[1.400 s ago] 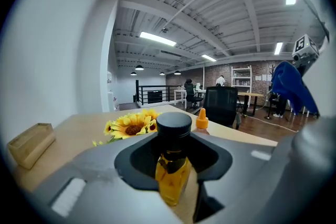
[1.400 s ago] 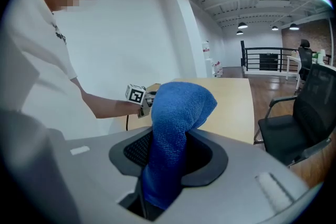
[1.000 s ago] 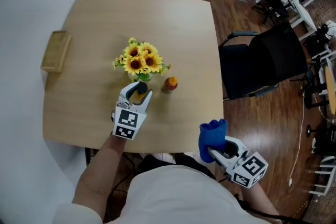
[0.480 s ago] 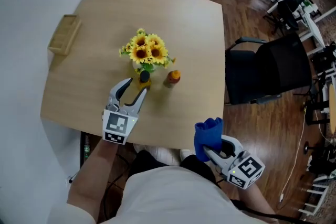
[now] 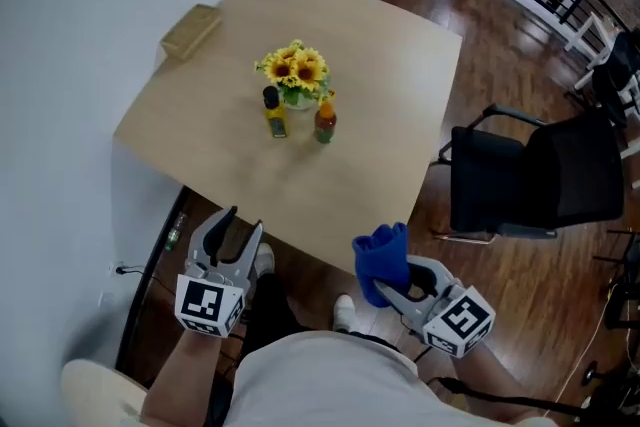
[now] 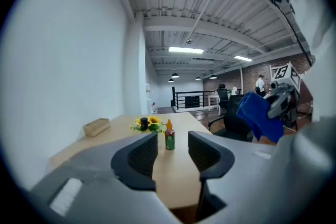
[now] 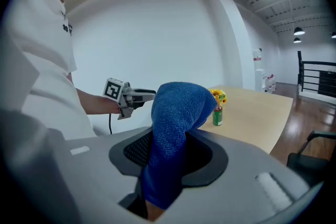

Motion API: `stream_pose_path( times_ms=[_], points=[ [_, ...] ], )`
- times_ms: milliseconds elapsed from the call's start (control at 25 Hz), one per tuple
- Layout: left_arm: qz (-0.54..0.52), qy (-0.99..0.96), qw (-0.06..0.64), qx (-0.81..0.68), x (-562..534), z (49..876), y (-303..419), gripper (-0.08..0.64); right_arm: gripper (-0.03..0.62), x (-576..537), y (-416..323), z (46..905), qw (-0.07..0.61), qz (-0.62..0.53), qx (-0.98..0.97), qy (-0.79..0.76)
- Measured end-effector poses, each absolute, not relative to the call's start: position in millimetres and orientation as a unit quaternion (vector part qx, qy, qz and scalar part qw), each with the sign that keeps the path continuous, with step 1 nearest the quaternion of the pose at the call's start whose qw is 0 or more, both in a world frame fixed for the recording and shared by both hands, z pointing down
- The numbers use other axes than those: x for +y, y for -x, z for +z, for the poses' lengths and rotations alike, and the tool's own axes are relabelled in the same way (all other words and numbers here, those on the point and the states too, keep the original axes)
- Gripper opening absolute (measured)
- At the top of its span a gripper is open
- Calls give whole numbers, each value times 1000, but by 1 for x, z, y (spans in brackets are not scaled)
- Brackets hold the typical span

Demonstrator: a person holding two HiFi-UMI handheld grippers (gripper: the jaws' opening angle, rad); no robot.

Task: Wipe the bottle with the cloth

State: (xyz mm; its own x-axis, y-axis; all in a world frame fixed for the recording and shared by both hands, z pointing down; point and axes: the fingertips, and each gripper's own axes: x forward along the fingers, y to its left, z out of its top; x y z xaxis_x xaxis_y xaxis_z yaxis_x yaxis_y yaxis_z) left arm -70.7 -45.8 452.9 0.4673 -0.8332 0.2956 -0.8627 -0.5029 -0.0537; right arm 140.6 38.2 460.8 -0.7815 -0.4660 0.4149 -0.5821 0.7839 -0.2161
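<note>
Two small bottles stand mid-table beside the sunflowers: one yellow with a black cap (image 5: pixel 272 112), one with an orange cap and green label (image 5: pixel 323 121). My left gripper (image 5: pixel 245 221) is open and empty, off the table's near edge and well short of both. In the left gripper view the orange-capped bottle (image 6: pixel 169 138) shows far off between the spread jaws of my left gripper (image 6: pixel 172 159). My right gripper (image 5: pixel 388 279) is shut on a blue cloth (image 5: pixel 379 250), also off the table. The cloth (image 7: pixel 176 123) hangs folded over the jaws of my right gripper (image 7: pixel 176 157).
A vase of sunflowers (image 5: pixel 296 73) stands just behind the bottles. A wooden box (image 5: pixel 191 29) lies at the table's far left edge (image 5: pixel 140 115). A black office chair (image 5: pixel 545 180) stands to the right on the wood floor.
My left gripper has let go of the black-capped bottle and drawn back off the table. Both grippers and the head view have moved away from the table. The cloth stays held.
</note>
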Motion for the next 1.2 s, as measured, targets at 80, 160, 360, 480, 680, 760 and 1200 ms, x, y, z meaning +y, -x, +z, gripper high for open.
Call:
stream_pose_path(
  times_ms=[80, 160, 360, 480, 680, 760, 1200],
  points=[
    [152, -848, 69, -504, 8, 453, 55, 192, 153, 63, -154, 462, 177, 169, -935, -257],
    [161, -846, 83, -501, 55, 453, 42, 192, 153, 86, -164, 458, 177, 166, -940, -241],
    [157, -842, 111, -504, 129, 447, 29, 192, 153, 136, -172, 451, 157, 163, -947, -228],
    [143, -851, 107, -494, 163, 438, 15, 192, 154, 170, -173, 448, 153, 160, -948, -230],
    [116, -869, 92, -471, 224, 420, 6, 192, 154, 234, -164, 440, 149, 153, -949, -232],
    [100, -871, 99, -470, 254, 415, 11, 192, 154, 267, -157, 440, 153, 150, -950, -227],
    [92, -879, 117, -454, 387, 432, 31, 192, 153, 413, -131, 447, 169, 162, -942, -242]
  ],
)
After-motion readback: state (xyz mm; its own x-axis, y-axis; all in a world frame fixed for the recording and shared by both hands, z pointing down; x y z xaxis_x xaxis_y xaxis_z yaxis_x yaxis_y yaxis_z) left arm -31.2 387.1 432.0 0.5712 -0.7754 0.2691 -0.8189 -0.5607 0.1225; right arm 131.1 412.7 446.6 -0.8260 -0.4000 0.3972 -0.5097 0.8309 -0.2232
